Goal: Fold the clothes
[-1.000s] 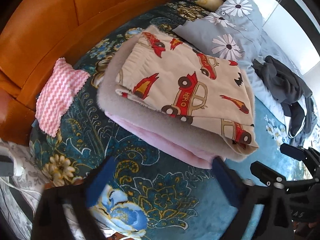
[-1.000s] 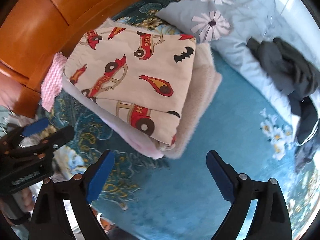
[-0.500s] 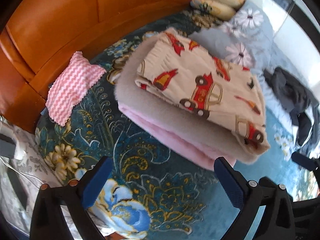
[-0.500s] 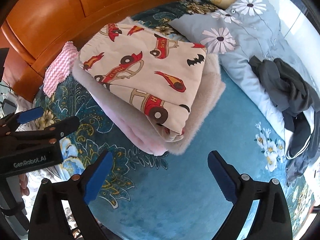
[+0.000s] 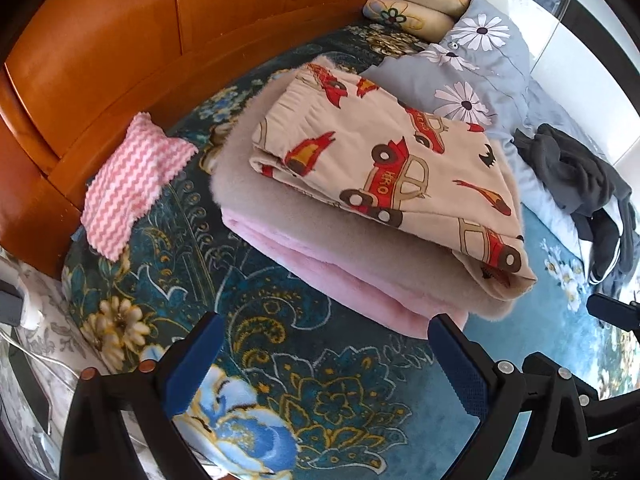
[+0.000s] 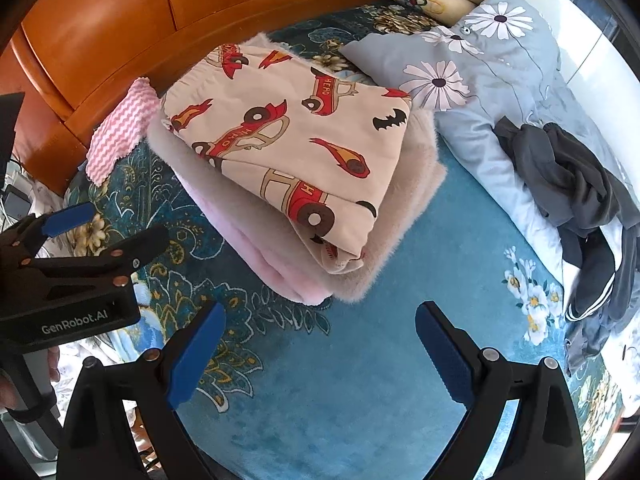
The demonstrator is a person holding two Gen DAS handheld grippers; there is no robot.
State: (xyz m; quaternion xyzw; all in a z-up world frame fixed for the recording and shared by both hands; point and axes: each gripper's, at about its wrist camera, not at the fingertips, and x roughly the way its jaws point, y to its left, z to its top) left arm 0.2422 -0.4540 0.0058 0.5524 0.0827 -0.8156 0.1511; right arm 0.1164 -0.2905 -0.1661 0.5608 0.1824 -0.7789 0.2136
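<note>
Both claws hang spread wide and empty over the blue floral bedspread, the left claw and right claw just short of the folded stack, touching nothing. The stack lies on the bedspread: a car-print garment on a beige fleece blanket, over a pink blanket. Beyond the stack stands the wooden headboard, with a pink zigzag cloth to the stack's left, a grey daisy-print pillow behind it and a crumpled dark grey garment well to its right.
</note>
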